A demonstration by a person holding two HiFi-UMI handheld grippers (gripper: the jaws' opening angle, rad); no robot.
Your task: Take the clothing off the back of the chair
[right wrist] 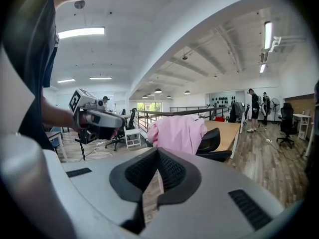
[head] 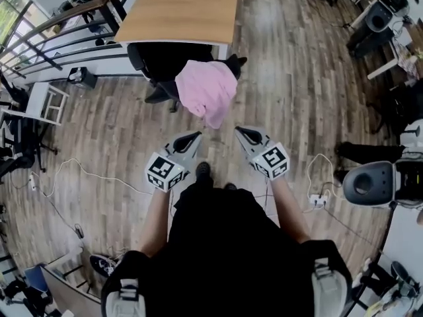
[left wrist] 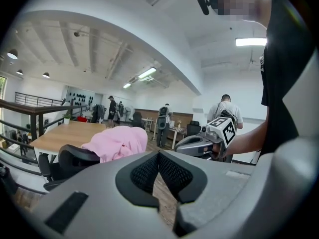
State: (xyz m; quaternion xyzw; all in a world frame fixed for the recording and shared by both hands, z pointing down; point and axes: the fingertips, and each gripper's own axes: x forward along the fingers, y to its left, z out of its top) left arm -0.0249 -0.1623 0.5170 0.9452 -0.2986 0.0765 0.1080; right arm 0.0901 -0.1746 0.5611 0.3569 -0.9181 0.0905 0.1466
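Pink clothing (head: 207, 90) on chair (head: 158, 61) back, ahead of left hand-held gripper (head: 195, 136) and right hand-held gripper (head: 240, 132), both closed and empty.

My left gripper (left wrist: 159, 156) fills the lower half of the frame, its two dark ribbed pads (left wrist: 144, 173) pressed together with nothing between them. Just past its tip, a pink garment (left wrist: 118, 142) lies draped over the back of a black office chair (left wrist: 74, 159), which stands at a long wooden table (left wrist: 62, 133). To the right I see the right gripper (left wrist: 180, 144) held in a hand, its marker cube (left wrist: 223, 128) (black squares on white) turned toward me. Several people (left wrist: 225, 111) stand well back in a bright open office. A dark railing (left wrist: 37, 114) runs along the left, and a strip light (left wrist: 250, 42) glows overhead.
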